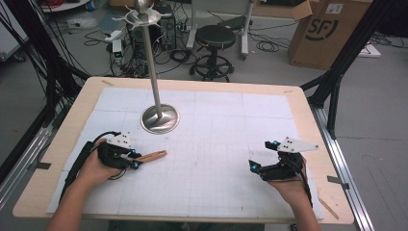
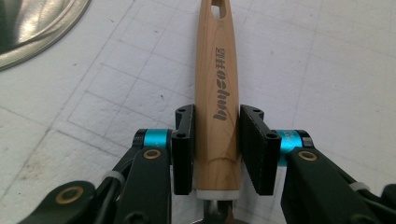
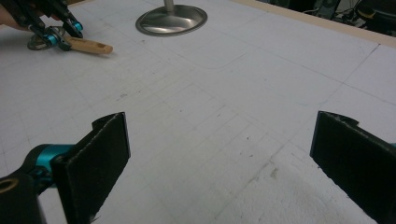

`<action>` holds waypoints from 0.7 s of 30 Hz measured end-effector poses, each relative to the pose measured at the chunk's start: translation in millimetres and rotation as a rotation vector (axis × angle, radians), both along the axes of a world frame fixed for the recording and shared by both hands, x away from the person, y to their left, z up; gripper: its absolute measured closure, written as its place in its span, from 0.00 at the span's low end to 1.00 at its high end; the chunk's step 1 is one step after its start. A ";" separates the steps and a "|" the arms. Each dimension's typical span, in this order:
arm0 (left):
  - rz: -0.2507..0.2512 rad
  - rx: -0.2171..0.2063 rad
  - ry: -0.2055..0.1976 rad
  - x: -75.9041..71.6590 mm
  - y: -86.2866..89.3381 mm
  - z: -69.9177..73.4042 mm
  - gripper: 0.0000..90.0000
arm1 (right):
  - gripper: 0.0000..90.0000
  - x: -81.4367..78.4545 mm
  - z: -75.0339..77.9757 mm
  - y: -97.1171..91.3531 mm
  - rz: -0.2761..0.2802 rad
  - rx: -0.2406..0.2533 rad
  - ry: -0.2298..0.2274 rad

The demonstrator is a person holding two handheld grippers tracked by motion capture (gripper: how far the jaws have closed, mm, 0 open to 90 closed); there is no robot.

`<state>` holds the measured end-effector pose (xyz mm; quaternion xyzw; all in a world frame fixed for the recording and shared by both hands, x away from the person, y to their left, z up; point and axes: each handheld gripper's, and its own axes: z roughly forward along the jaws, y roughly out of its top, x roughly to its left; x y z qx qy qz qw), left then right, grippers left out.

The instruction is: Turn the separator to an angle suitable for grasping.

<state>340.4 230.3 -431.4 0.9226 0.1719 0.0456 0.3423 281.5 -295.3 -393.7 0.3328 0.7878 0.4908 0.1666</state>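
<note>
A utensil with a light wooden handle (image 1: 155,155) lies on the white gridded mat, left of centre. My left gripper (image 1: 136,161) is shut on that wooden handle (image 2: 217,84). Both black pads (image 2: 184,149) press its sides near the end where a metal part begins. The handle's far end has a hanging hole and points away from the jaws. My right gripper (image 1: 261,154) rests at the right side of the mat. In its own view the right gripper (image 3: 219,154) stands open with bare mat between the jaws. Farther off there, the left gripper (image 3: 63,33) holds the handle (image 3: 91,45).
A steel stand with a round base (image 1: 159,119) and a tall pole topped by hooks rises behind the left gripper. Its base (image 2: 32,23) lies close to the handle's left. The wooden table edge (image 1: 308,110) frames the mat. A stool and a cardboard box stand on the floor beyond.
</note>
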 end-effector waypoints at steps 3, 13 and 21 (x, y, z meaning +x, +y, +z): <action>-0.006 0.006 0.003 0.9 0.2 0.2 0.72 | 0.04 0.0 0.2 0.6 0.000 0.003 -0.003; 0.007 -0.008 0.011 1.5 0.2 -0.2 0.75 | 0.04 -0.1 0.6 1.0 0.004 0.000 -0.008; 0.011 -0.043 0.038 2.9 -1.8 -0.4 0.76 | 0.04 -0.2 0.6 1.3 0.010 0.002 -0.004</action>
